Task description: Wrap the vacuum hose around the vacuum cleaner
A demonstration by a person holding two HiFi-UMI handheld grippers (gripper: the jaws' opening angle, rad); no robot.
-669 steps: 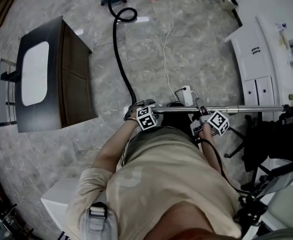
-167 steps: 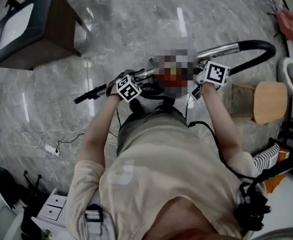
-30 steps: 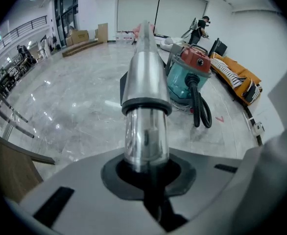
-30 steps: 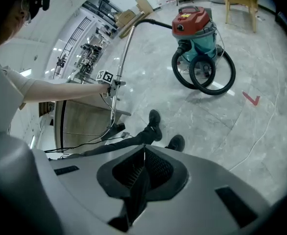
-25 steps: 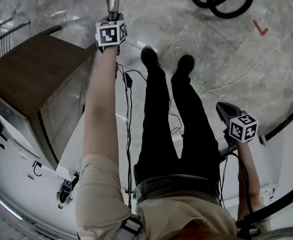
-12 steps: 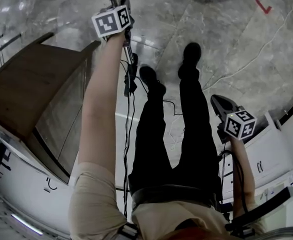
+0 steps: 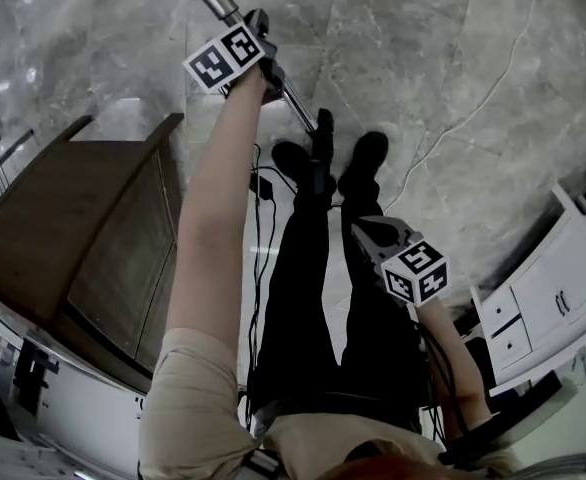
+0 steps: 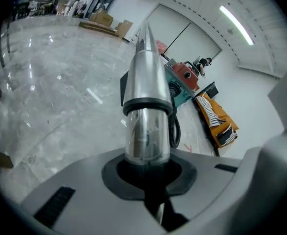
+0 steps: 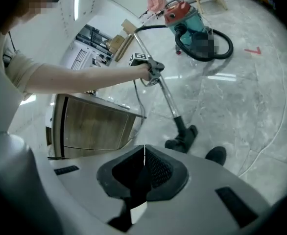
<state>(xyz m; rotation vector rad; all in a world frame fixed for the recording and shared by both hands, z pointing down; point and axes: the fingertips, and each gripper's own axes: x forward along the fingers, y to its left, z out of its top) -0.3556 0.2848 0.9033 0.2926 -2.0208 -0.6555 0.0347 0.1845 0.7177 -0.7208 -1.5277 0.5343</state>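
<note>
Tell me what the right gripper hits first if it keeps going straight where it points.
Shut and empty, the right gripper aims down at the floor. The black nozzle lies nearest that line, with a shoe just right of it. Depth is unclear, so it may reach bare floor first.

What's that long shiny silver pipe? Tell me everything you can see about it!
The long shiny silver metal pipe is a round, mirror-bright vacuum wand. It looks made of two sleeved sections, with a dark ring at the joint. The left gripper is shut on it. The pipe slants down to a black floor nozzle, low by the grey marble floor and close to the person's black shoes.
</note>
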